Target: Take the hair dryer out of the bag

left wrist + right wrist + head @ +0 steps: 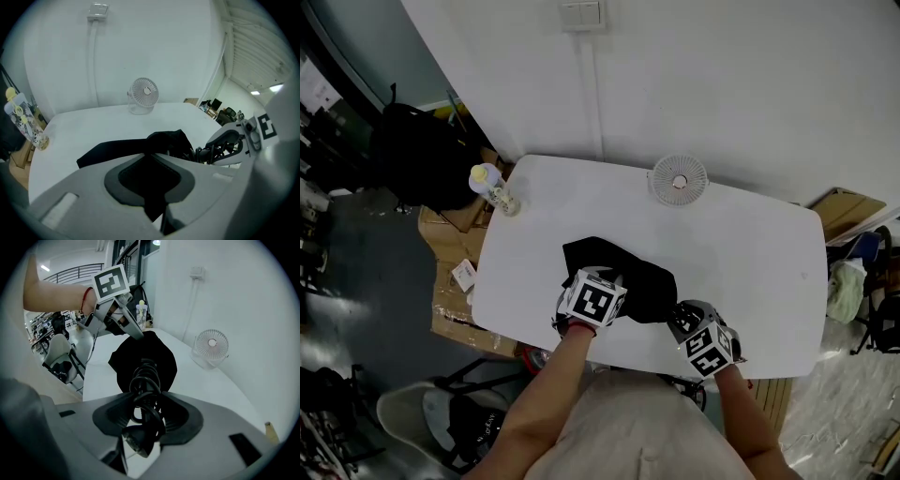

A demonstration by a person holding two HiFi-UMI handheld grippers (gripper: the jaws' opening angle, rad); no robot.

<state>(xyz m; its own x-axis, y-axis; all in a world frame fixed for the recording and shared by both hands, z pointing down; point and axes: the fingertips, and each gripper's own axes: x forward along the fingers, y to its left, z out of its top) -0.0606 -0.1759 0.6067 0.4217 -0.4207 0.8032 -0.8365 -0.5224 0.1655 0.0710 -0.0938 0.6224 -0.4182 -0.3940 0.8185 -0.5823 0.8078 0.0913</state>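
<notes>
White table: rounded top that carries everything. Both claws work over its near edge.

Black bag: soft dark cloth, lying slumped just ahead of both claws and touching each. No brand or label can be read on it.

Left claw: the jaws are pressed almost together, pinching a fold of the bag's cloth, which runs down between the pads. The cube on its back bears black-and-white square markers and no lettering.

Right claw: the jaws are partly spread and clamp the hair dryer's coiled cord. The cord's loops stand between the pads and lead straight ahead into the bag's mouth. The dryer's body cannot be told from the dark cloth, so it lies inside the bag or at its opening. From this claw, the left claw appears ahead and to the left, holding the bag's far side.

Small white fan: round grille, upright, well beyond both claws at the table's far edge.

Bottle: yellow cap, upright, far to the left of the left claw at the table's corner. Its printed pattern is too small to read.

Wall switch: white plate high on the wall beyond the fan, unmarked.
</notes>
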